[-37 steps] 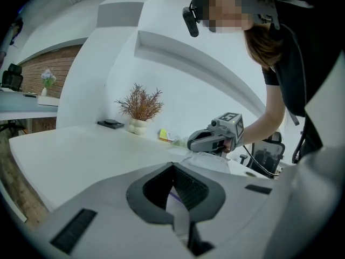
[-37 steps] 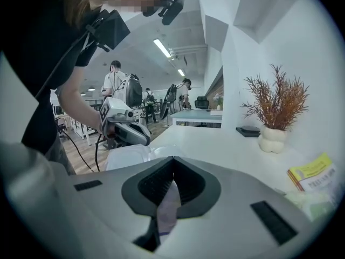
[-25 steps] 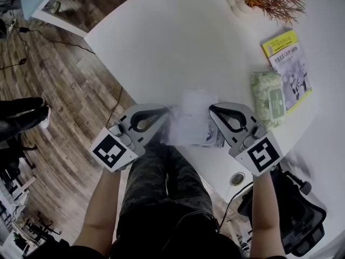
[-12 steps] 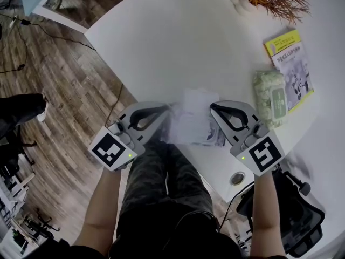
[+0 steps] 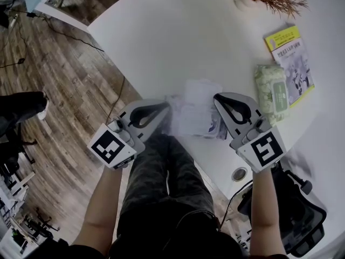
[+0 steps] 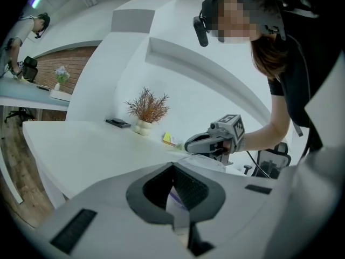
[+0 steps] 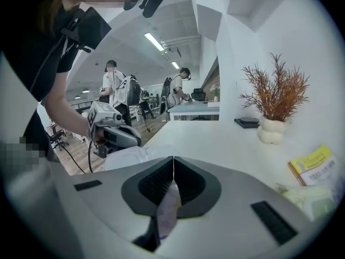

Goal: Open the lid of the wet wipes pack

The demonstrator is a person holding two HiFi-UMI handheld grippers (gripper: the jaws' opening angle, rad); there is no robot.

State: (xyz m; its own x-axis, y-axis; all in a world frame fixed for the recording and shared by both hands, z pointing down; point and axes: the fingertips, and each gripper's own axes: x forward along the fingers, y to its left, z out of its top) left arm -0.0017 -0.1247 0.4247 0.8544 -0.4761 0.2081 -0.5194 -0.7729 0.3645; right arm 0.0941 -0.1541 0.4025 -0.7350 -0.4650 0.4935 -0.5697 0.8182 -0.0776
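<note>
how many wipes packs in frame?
2. One white pack at the near edge of the table, pinched between the left gripper and the right gripper. One green pack farther right, beside the yellow booklet. Nothing seems to hide more.

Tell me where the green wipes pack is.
Head view, right side: green wipes pack lies beside the yellow booklet, just past the right claw.

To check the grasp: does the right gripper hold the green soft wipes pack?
No, the green soft wipes pack lies on the white table beside the yellow booklet.
</note>
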